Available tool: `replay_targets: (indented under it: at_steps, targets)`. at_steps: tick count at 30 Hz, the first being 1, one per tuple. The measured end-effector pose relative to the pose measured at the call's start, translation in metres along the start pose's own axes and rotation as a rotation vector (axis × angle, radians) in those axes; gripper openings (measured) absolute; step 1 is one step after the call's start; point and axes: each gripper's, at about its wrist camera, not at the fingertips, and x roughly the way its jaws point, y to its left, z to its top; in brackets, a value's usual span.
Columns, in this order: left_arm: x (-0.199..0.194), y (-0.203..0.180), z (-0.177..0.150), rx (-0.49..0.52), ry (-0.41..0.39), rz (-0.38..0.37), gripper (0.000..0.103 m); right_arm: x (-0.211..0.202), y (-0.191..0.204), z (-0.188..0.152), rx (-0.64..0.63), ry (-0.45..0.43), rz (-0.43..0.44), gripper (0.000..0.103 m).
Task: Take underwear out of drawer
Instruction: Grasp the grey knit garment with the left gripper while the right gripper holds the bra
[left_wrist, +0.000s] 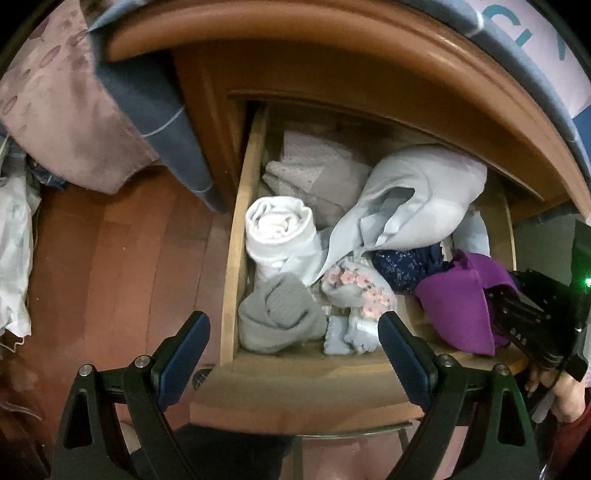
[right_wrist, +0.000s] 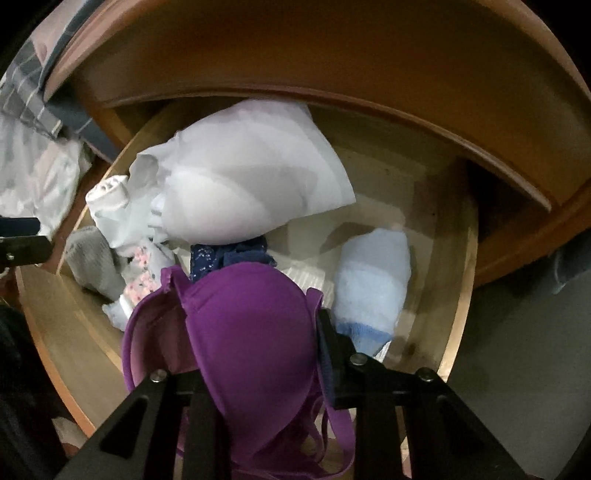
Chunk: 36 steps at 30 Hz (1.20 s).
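- Two grippers are in play over my open drawer (left_wrist: 236, 236), which fills the middle of both views, pulled out from the wooden cabinet (left_wrist: 332, 48) curving across the top of each frame.
- Most of the drawer's left half in the left wrist view is soft clutter: a pale blue garment (left_wrist: 417, 195) heaped at centre, a rolled white cloth (left_wrist: 277, 225) against the left wall and a grey knitted piece (left_wrist: 280, 317) below it.
- My target, the purple bra (right_wrist: 251, 332), sits at the lower centre of the right wrist view and at the lower right of the other, by the drawer's front right corner.
- My right gripper (right_wrist: 255, 373) is clamped on it; one cup bulges between the fingers, so I judge the grasp made and the lift the step in hand.
- My left gripper (left_wrist: 293, 354) hangs wide apart and empty at the bottom of its frame, above the drawer's front edge.
- Next I need a straight rise clear of the front wall, minding that the straps, which I cannot trace fully, may drag the dark blue floral piece (right_wrist: 229, 254) touching the bra's upper edge.
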Motion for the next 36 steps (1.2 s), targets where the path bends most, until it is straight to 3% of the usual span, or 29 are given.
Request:
replay_targets:
  at_steps: [4,14,19,22,26,28,31,35,36]
  targets:
    - [0.013,0.003,0.007,-0.015,0.032,0.018,0.089,-0.001,-0.001,-0.001,0.007,-0.002,0.011,0.024]
    - [0.045,0.002,0.006,-0.001,0.115,-0.024,0.082,0.006,-0.012,0.001,0.017,0.002,0.02,0.025]
    - [0.046,-0.004,0.007,0.046,0.133,0.02,0.079,0.006,-0.013,0.001,0.017,0.007,0.021,0.025]
    - [0.049,-0.009,0.007,0.062,0.156,-0.019,0.052,0.006,-0.014,0.001,0.018,0.008,0.023,0.025]
    - [0.058,-0.004,0.007,0.036,0.171,0.006,0.051,0.007,-0.016,0.0,0.021,0.009,0.025,0.025]
    - [0.062,-0.005,0.007,0.037,0.176,0.001,0.056,0.007,-0.015,0.0,0.019,0.009,0.023,0.025]
    - [0.07,-0.013,0.005,0.074,0.195,0.015,0.074,0.007,-0.014,0.001,0.019,0.011,0.022,0.025]
    - [0.071,-0.014,0.005,0.064,0.197,0.018,0.071,0.007,-0.013,0.001,0.017,0.013,0.021,0.025]
    - [0.072,-0.014,0.006,0.061,0.195,0.023,0.055,0.007,-0.013,0.001,0.017,0.013,0.022,0.025]
